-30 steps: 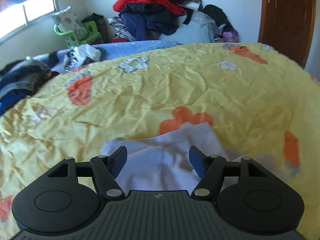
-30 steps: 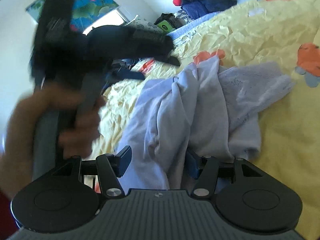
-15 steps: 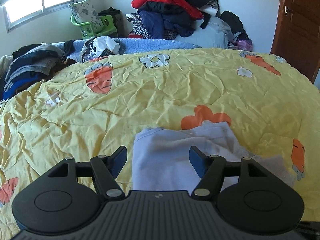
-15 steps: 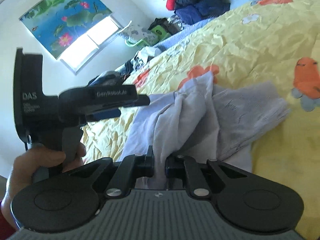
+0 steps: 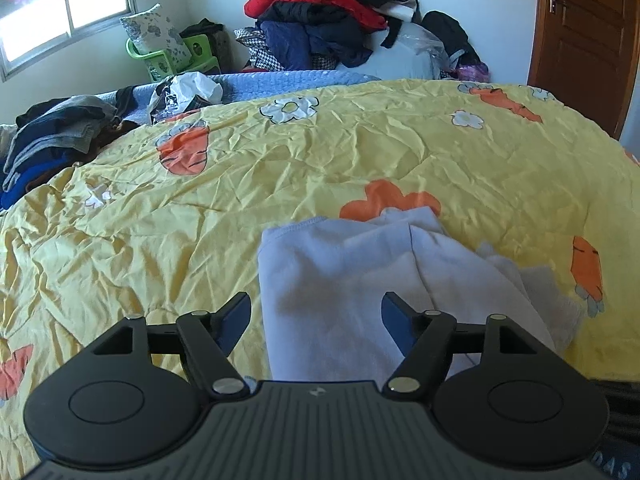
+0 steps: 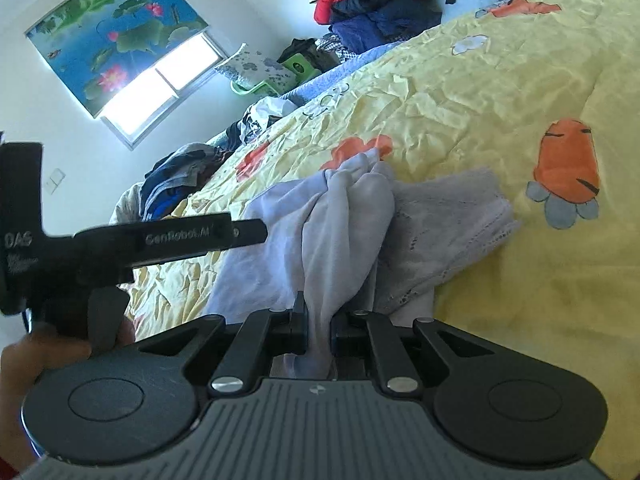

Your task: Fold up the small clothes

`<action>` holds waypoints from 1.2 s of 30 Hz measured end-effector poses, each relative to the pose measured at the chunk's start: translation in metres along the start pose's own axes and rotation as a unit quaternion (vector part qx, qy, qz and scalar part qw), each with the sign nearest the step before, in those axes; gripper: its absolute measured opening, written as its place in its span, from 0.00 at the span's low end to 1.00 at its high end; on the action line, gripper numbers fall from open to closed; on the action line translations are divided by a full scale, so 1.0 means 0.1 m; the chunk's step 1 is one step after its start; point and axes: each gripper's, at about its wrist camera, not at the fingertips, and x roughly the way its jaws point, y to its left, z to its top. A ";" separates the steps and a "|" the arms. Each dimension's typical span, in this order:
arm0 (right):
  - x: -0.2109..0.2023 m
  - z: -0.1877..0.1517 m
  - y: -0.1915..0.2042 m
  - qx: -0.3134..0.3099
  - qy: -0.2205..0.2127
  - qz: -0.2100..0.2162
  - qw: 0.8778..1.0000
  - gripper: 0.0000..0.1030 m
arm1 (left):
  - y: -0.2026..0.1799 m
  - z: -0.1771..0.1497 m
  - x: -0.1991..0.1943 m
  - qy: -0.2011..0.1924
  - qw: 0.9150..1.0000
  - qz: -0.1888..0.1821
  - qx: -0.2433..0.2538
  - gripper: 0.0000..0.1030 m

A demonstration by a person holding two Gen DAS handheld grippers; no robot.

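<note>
The right gripper (image 6: 318,320), spread around the cloth a second earlier, was now seen pinched tight on a bunched ridge of the pale lavender garment (image 6: 340,216). The grab was made, then; a lift or a spread-out was judged to be next. The left gripper (image 5: 316,312) was held over the garment's near edge, its jaws opening and nothing pressed between them; it had been carried sideways, so that more of the flat cloth (image 5: 340,272) was brought under it. The garment was left crumpled on the yellow carrot-print quilt (image 5: 280,160), not yet folded. As for containers, only a green basket (image 5: 160,58) by the window was made out, a patterned cushion propped in it.
</note>
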 end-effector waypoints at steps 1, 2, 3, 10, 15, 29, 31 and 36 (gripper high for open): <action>0.01 0.00 0.00 -0.001 0.001 -0.002 1.000 0.14 | 0.01 -0.02 -0.01 -0.001 1.000 -0.001 -0.001 0.70; 0.01 0.00 0.00 -0.003 0.001 -0.004 1.000 0.13 | 0.01 -0.05 -0.03 -0.001 1.000 -0.002 -0.003 0.70; 0.02 0.00 0.01 -0.004 0.001 -0.006 1.000 0.13 | 0.02 -0.08 -0.04 -0.001 1.000 -0.002 -0.004 0.70; 0.02 -0.02 0.00 -0.001 0.002 -0.010 1.000 0.13 | 0.20 -0.33 -0.32 -0.009 1.000 -0.007 -0.010 0.70; -0.04 -0.04 0.00 0.005 0.019 0.014 1.000 0.36 | 0.39 -0.68 -0.66 -0.014 0.999 -0.028 -0.020 0.77; -0.27 -0.23 0.07 -0.008 0.027 0.013 1.000 0.13 | 0.18 -1.37 -1.01 -0.020 0.997 -0.034 0.063 0.77; -0.31 -0.22 0.09 -0.001 0.018 0.016 1.000 0.13 | 0.17 -1.35 -0.95 -0.020 0.998 -0.033 0.054 0.77; -0.37 -0.17 0.09 0.007 0.003 0.019 1.000 0.12 | 0.22 -1.34 -0.81 -0.020 1.000 0.002 0.013 0.79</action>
